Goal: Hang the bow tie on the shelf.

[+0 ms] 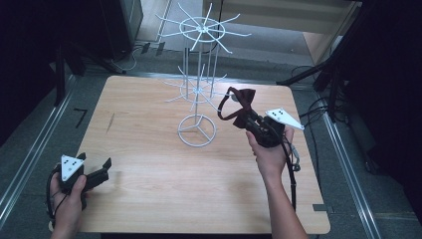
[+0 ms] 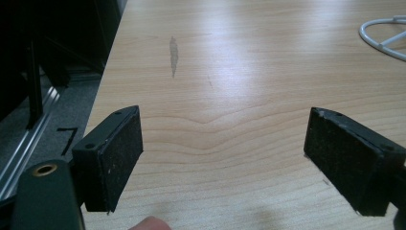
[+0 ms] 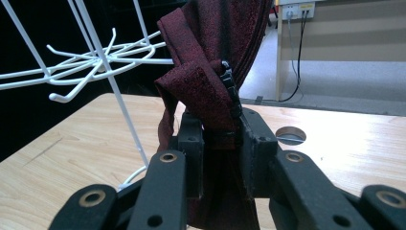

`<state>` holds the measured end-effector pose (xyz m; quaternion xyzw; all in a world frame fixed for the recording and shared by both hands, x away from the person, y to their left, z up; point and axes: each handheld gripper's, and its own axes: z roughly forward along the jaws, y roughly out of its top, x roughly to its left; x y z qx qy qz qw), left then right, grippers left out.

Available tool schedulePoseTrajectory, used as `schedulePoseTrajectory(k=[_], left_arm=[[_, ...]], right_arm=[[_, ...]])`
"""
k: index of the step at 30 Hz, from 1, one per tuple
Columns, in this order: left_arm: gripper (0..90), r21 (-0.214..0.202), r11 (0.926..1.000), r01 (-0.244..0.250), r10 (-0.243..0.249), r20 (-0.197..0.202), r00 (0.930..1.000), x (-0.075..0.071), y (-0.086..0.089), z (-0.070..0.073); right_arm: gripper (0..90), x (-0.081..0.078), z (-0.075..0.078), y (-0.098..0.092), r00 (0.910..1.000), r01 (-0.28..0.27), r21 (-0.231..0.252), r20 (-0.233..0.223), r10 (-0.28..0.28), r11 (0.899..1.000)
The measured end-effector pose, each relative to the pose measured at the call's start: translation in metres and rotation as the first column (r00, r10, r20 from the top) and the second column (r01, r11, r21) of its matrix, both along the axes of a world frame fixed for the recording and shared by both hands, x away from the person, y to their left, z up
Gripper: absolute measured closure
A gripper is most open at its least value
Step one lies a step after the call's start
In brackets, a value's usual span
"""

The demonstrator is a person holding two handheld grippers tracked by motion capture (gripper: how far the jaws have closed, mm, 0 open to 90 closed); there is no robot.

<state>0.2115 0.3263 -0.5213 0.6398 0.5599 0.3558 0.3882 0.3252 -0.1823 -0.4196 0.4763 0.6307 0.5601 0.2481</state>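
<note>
The dark red bow tie (image 1: 242,107) sits right of centre in the high view, clamped between the jaws of the right gripper (image 1: 255,125), its strap looping up toward the white wire rack (image 1: 197,84). In the right gripper view the fabric (image 3: 210,91) rises from the closed jaws beside the rack's hooks (image 3: 91,60). At lower left, the left gripper (image 1: 97,172) rests with jaws wide apart over the wooden table (image 1: 149,164), holding nothing.

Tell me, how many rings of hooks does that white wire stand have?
2. The upper ring of hooks tops the white wire stand; the lower ring of hooks sits partway down the pole, beside the dark red bow tie in the right gripper.
</note>
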Motion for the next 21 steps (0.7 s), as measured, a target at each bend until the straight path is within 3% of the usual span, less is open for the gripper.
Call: schedulePoseTrajectory(k=[21], left_arm=[[14.2,-0.002,1.0000,-0.002,0.002,-0.001,1.0000,0.000,0.000,0.000]], right_arm=[[74.6,0.001,-0.012,0.021,0.9985,-0.047,-0.034,-0.029,0.046,0.998]])
